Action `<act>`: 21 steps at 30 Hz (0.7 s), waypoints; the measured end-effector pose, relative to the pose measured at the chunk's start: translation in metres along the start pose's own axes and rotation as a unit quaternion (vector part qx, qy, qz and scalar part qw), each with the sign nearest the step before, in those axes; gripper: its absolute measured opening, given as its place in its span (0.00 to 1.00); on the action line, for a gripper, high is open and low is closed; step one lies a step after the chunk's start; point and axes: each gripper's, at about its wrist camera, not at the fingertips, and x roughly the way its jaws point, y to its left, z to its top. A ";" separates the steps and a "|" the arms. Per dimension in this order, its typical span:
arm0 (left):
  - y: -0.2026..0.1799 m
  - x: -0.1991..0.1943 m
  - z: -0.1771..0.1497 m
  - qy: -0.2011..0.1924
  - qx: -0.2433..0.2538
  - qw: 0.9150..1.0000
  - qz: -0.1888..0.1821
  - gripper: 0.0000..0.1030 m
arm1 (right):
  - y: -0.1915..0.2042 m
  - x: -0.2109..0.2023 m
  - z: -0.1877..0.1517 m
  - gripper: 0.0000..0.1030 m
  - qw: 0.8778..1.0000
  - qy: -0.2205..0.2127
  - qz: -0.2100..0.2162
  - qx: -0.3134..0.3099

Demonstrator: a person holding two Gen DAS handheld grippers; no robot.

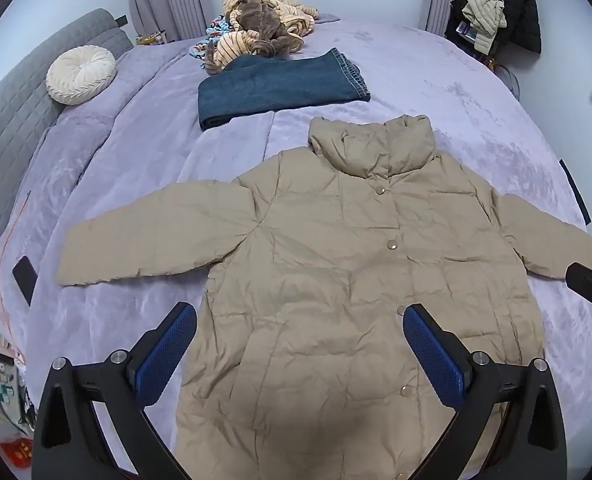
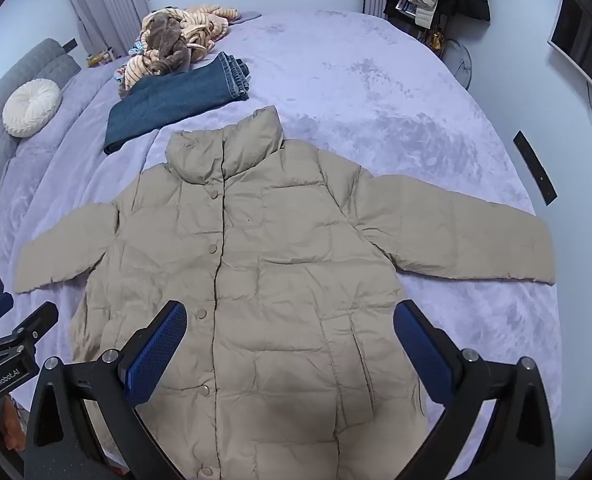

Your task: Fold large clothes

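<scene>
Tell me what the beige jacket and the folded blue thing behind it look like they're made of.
Beige jacket: probably thin nylon or polyester shell with puffy filling; it shows quilted panels, fine crinkles and a matte surface, with snap buttons. Folded blue garment: looks like denim, given its dark indigo weave and faded, stitched hem edges.

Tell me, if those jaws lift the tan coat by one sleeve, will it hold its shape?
Probably not. The coat lies limp and creased on the bed, so it would likely droop. Its puffy quilting suggests it is light for its size. The smooth shell may slip.
</scene>
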 end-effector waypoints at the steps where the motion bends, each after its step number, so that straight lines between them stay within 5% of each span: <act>1: 0.000 -0.001 0.000 -0.002 0.000 1.000 0.001 1.00 | 0.000 0.000 0.001 1.00 1.000 0.000 -0.001 -0.001; 21: 0.005 -0.003 0.003 -0.010 -0.005 1.000 0.005 1.00 | 0.002 -0.006 0.005 1.00 1.000 -0.005 -0.011 -0.005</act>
